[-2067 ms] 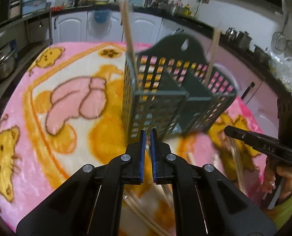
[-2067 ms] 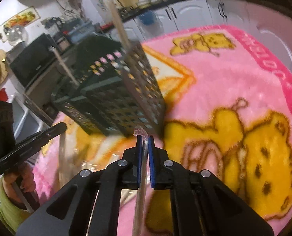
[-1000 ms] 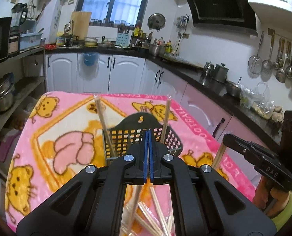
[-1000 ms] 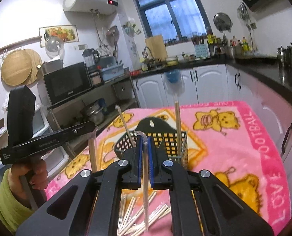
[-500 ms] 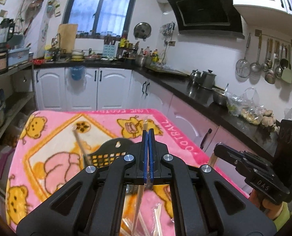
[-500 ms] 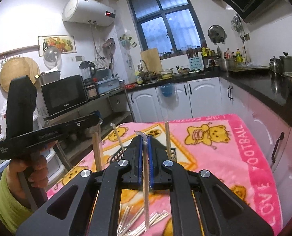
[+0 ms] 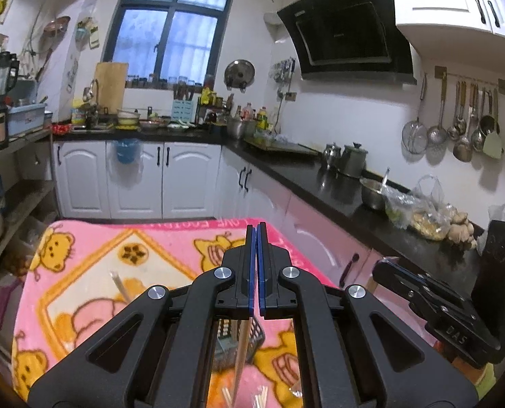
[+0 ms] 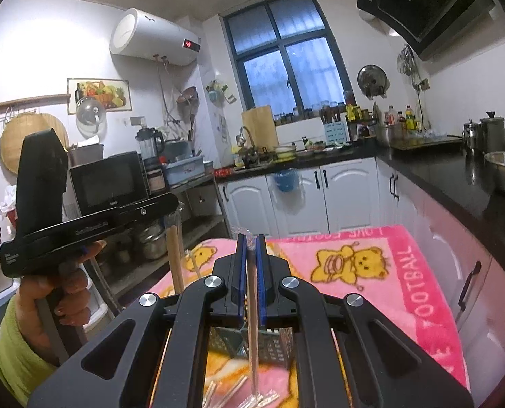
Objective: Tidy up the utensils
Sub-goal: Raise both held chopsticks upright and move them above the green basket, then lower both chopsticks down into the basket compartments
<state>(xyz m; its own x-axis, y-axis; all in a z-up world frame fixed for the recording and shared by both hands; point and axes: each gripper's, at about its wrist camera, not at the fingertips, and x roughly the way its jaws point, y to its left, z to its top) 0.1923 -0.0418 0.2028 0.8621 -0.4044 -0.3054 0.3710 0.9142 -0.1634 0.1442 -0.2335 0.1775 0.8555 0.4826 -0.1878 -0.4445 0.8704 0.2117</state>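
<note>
Both grippers are raised above the basket (image 8: pixel 252 341), each clenched on one chopstick hanging tip-down so it can drop in upright: left gripper (image 7: pixel 256 265) holds a bare chopstick (image 7: pixel 241 357), right gripper (image 8: pixel 250 272) a wrapped chopstick (image 8: pixel 252 323), with loose chopsticks (image 8: pixel 225 394) on the blanket (image 8: pixel 405 272) below

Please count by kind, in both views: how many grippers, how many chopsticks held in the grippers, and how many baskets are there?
Grippers: 2, the left gripper and the right gripper.
Held chopsticks: 2, the left chopstick and the right chopstick.
Baskets: 1, the dark basket.
Total: 5.
</note>
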